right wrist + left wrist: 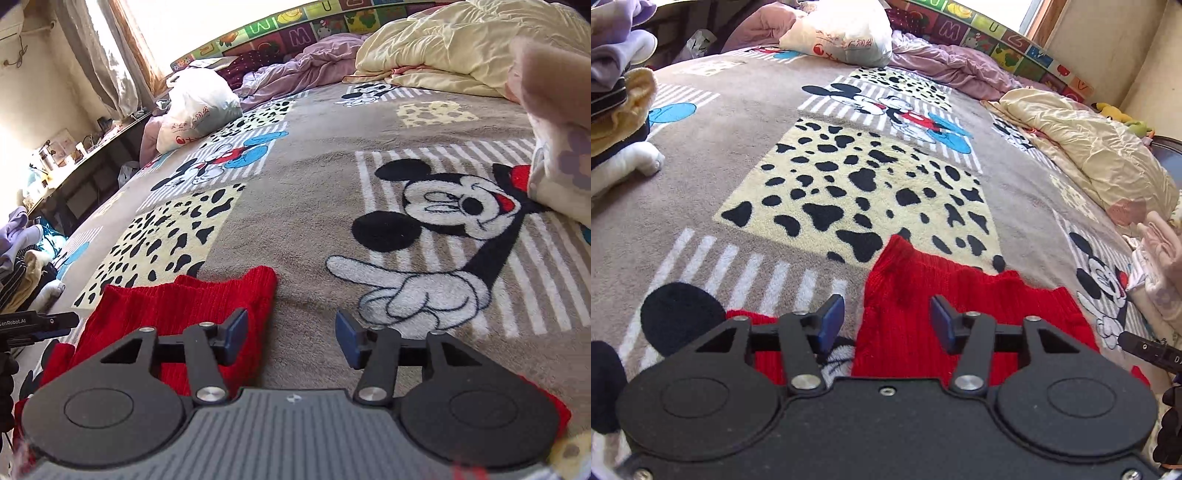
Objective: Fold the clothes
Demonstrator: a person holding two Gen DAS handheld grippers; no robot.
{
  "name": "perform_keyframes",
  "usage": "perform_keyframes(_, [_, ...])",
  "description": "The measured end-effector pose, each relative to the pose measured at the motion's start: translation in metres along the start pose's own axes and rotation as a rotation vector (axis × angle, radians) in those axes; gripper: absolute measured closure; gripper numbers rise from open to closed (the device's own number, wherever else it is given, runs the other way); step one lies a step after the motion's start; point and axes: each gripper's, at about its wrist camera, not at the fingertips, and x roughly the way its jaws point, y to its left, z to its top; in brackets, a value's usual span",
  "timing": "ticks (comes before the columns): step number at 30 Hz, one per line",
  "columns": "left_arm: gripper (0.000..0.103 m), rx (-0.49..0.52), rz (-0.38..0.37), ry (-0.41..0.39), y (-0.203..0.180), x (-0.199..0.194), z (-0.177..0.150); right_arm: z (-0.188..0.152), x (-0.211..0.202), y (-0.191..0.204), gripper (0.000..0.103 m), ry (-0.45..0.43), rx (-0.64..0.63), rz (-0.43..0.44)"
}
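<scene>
Red knitted garment [916, 302], ribbed and sweater-like, lies spread on the cartoon-mouse blanket [746, 147] that covers the bed, its far end reaching onto the cream patch with black spots and its near part running under both tools. In the left wrist view the left hand-held gripper [887, 323] hovers over the knit with its blue pads [833, 319] spread apart and nothing between them; part of the red fabric also shows to the left of that gripper, so the piece seems bunched or partly doubled, though the camera body hides how. In the right wrist view the right hand-held gripper [291, 338] is likewise wide open and empty, its left pad [234, 332] above the garment's right edge and its right pad above bare blanket. Judging by this, the folding is at the reach-in stage: no edge is gripped yet. The next move would call for each gripper to come down on an edge or corner, close on the knit alone without pinching the plush blanket, then lift together to carry it over. Farther out lie a pile of clothes [617, 92] at the left, a white plastic bag [842, 33], a crumpled lilac sheet [945, 62] and a pale yellow quilt [1086, 147].
</scene>
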Motion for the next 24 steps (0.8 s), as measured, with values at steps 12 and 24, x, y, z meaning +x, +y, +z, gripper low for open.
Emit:
perform_keyframes(12, [0.047, -0.022, -0.194, -0.066, -0.025, -0.089, -0.109, -0.106, -0.101, -0.097, 0.046, -0.207, 0.483, -0.175])
perform_keyframes(24, [0.046, -0.15, -0.24, -0.158, 0.019, -0.107, -0.108, -0.09, -0.095, -0.081, 0.094, -0.257, 0.525, -0.109])
